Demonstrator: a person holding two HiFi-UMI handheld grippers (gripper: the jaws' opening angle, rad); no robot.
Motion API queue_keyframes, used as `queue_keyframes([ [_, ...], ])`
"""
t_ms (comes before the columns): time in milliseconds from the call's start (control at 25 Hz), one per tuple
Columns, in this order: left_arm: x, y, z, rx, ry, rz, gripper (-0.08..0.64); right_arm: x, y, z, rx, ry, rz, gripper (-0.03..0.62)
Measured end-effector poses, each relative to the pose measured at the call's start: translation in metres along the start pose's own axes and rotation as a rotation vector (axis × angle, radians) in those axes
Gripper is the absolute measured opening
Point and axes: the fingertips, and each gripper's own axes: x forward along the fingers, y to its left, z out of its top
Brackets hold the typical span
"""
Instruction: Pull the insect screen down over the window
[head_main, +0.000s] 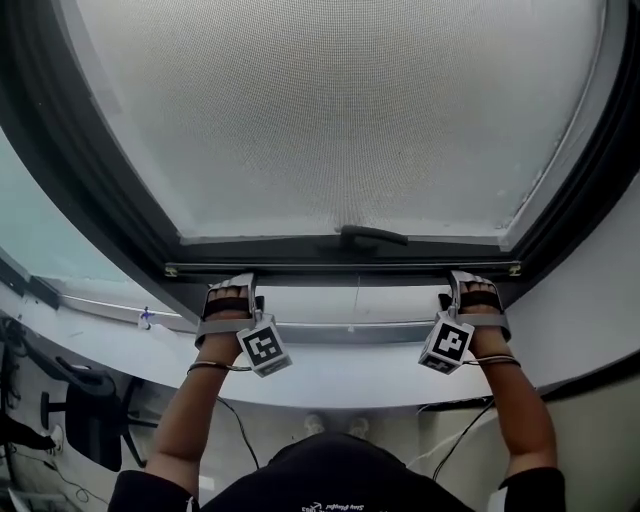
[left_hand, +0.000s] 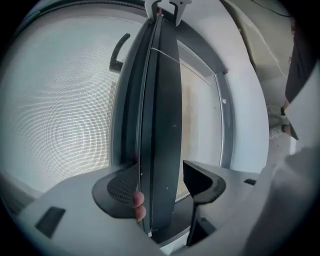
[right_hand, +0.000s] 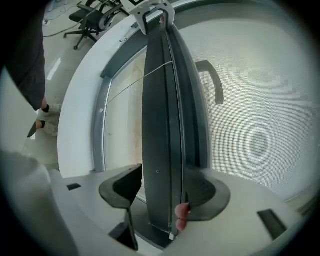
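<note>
The insect screen's grey mesh (head_main: 340, 110) covers most of the window, and its dark bottom bar (head_main: 340, 269) lies just above the sill rail (head_main: 350, 333). A dark handle (head_main: 372, 237) sits mid-bar. My left gripper (head_main: 232, 296) clamps the bar near its left end and my right gripper (head_main: 475, 293) near its right end. In the left gripper view the bar (left_hand: 160, 100) runs straight between the jaws of the left gripper (left_hand: 157, 187), with fingertips of a hand (left_hand: 138, 205) beside it. The right gripper (right_hand: 165, 192) holds the bar (right_hand: 162, 100) the same way.
A dark window frame (head_main: 90, 190) slopes down the left side. Below the rail runs a white ledge (head_main: 350, 378). An office chair (head_main: 80, 410) and cables stand on the floor at the lower left. The person's shoes (head_main: 335, 425) show under the ledge.
</note>
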Motion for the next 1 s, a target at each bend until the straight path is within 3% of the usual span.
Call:
queue_keyframes([
  [680,0.005,0.007,0.001,-0.016,-0.004,-0.021,0.283,0.005,-0.01,0.001,0.02,-0.026,-0.025,0.247],
  [1000,0.003,0.011,0.001,-0.033,-0.013,-0.036,0.267,0.002,-0.016,0.001,0.01,-0.05,0.028,0.215],
])
